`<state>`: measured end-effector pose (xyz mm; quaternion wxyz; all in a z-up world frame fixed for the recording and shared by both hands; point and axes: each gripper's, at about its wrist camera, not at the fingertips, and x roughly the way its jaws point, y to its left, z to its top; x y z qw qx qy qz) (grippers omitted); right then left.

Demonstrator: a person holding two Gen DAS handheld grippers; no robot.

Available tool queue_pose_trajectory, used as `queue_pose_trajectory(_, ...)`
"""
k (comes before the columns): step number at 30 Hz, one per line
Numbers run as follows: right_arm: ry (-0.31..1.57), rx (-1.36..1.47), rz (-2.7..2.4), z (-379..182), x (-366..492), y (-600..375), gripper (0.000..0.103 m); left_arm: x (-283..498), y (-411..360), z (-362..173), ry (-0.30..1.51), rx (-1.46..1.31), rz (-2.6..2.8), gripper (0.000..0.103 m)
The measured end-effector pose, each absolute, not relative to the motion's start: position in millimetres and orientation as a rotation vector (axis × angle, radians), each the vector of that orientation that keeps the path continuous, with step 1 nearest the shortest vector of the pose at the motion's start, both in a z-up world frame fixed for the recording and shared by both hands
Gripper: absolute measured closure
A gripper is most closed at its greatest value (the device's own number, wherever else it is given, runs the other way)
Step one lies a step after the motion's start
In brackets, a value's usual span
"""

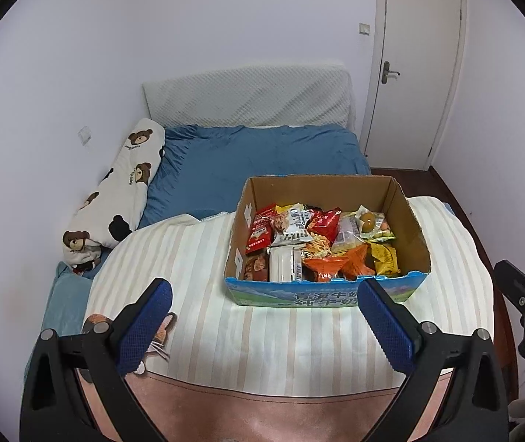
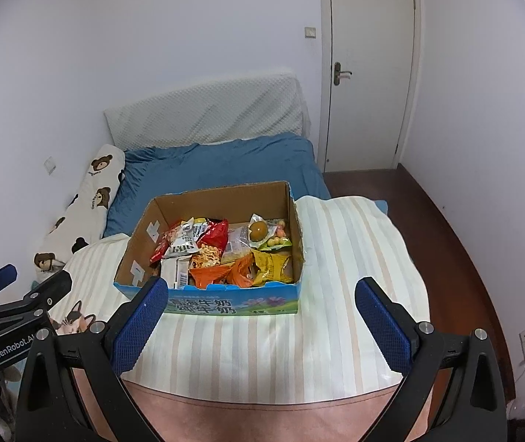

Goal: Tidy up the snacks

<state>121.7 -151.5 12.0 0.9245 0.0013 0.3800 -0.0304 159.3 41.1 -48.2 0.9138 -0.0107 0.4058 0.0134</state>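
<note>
Snacks (image 2: 225, 254) in cardboard milk box (image 2: 233, 304), "GenRobot" on left tool (image 1: 264, 326), both tools gaping, empty, right tool (image 2: 258, 326)

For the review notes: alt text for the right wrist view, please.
An open cardboard box of mixed snack packets sits on a striped blanket on a bed, ahead of the right tool, whose blue pads stand wide apart and empty. The left tool shows at the left edge.

Even, soft indoor light; sharp focus, strong fisheye bending, dark corners.
</note>
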Motion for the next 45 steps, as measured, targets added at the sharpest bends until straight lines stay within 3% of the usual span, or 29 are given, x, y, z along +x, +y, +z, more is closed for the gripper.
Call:
queue_pose_trajectory(19,0.861,0.021,-0.070,-5,141,-154,0.000,176,30,-53,0.870,-0.006,-0.005,0.000)
queue_pose_trajectory(45,0.836,-0.011,-0.105,5,131,-156,0.000,177,31,-60,0.876,-0.006,0.006,0.000)
